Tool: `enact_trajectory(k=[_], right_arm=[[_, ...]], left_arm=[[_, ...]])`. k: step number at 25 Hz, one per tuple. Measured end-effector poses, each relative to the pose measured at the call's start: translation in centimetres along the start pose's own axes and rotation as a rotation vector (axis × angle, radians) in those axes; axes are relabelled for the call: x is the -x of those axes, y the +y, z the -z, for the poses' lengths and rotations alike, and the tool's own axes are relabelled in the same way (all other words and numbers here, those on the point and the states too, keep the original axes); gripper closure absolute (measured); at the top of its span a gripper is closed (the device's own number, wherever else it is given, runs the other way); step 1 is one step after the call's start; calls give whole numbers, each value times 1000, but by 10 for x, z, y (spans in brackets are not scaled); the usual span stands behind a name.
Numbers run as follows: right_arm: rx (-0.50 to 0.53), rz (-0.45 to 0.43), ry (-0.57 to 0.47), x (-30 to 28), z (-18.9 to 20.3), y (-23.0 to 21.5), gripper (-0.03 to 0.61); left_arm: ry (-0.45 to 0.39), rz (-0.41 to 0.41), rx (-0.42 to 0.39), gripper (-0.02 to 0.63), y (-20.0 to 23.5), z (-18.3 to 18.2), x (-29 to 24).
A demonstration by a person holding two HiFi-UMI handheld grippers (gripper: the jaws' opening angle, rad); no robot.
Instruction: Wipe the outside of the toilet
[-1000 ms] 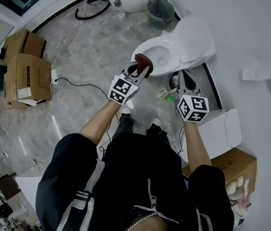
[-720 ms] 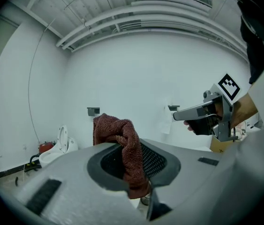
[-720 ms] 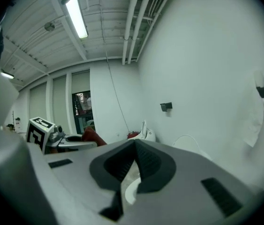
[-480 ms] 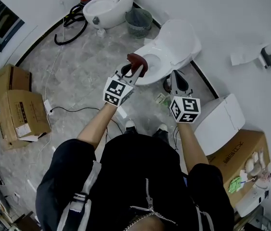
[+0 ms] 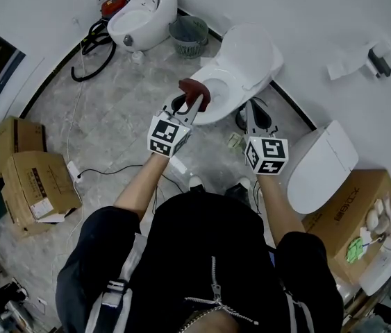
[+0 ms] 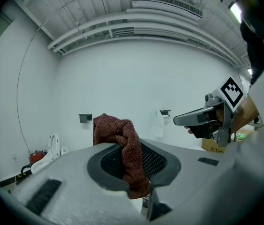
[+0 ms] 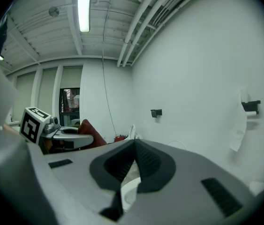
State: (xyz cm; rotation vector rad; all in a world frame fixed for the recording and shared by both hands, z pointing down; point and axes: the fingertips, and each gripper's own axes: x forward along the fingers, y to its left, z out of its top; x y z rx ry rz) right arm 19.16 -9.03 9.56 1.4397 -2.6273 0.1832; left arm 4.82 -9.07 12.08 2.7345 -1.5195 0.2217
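A white toilet (image 5: pixel 240 68) with its lid up stands against the wall ahead of me. My left gripper (image 5: pixel 194 103) hovers over the bowl's near-left rim, shut on a dark red cloth (image 5: pixel 193 89) that bunches above the jaws (image 6: pixel 122 139). My right gripper (image 5: pixel 252 114) hangs beside the bowl's right side, jaws closed with nothing between them (image 7: pixel 134 161). In the right gripper view the left gripper (image 7: pixel 71 137) and its cloth show at the left.
A second toilet (image 5: pixel 143 9), a mesh waste basket (image 5: pixel 188 32) and a black hose (image 5: pixel 84 54) lie at the far left. Cardboard boxes (image 5: pixel 32 186) sit left; a loose white lid (image 5: pixel 320 165) and another box (image 5: pixel 362 214) sit right. A paper holder (image 5: pixel 376 62) is on the wall.
The view has swung so the toilet sits more centred and closer. Both grippers have edged forward toward the bowl; the cloth stays held in the left one.
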Motion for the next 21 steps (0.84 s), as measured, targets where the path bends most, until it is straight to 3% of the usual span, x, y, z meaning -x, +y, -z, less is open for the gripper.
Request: enact_trajectory(k=[21], right_arm=[[8, -61, 13, -6, 3, 23, 578]], left_arm=[[-12, -43, 2, 549, 13, 0, 27]])
